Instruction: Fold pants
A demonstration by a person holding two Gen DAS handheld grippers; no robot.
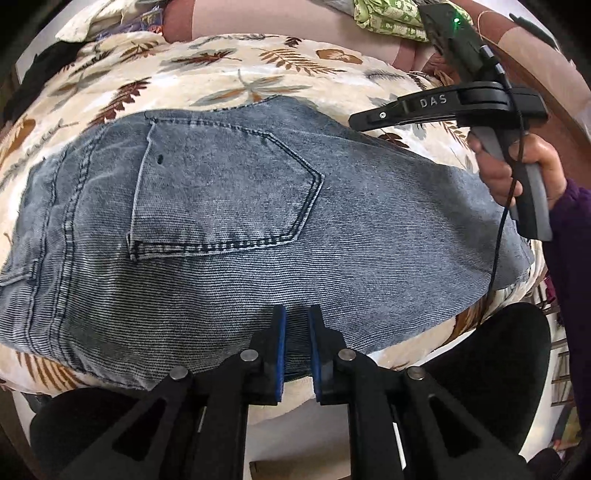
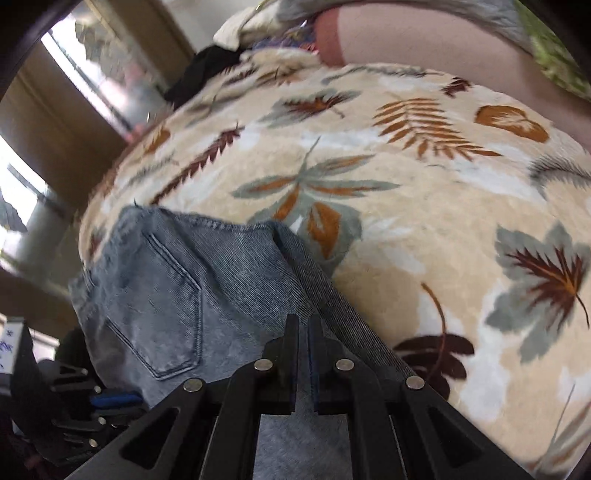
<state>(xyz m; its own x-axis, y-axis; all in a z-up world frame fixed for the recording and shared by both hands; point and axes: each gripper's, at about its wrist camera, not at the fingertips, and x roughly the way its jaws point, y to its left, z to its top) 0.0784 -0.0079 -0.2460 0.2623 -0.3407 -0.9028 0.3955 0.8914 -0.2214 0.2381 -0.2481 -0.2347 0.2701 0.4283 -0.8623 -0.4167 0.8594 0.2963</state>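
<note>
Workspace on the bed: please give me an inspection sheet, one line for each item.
Surface: leaf-print blanket, soft, lightly rumpled.
Job's things: blue jeans lie folded on the blanket, back pocket facing up.
Clutter: green patterned cloth and a dark garment at the far edge.
Grippers: left gripper nearly closed over the jeans' near edge, a narrow gap showing; right gripper shut, denim behind it, a grip cannot be confirmed.
Cables: black cable hangs from the right gripper's handle.
Surroundings: window beyond the bed, a purple sleeve.
</note>
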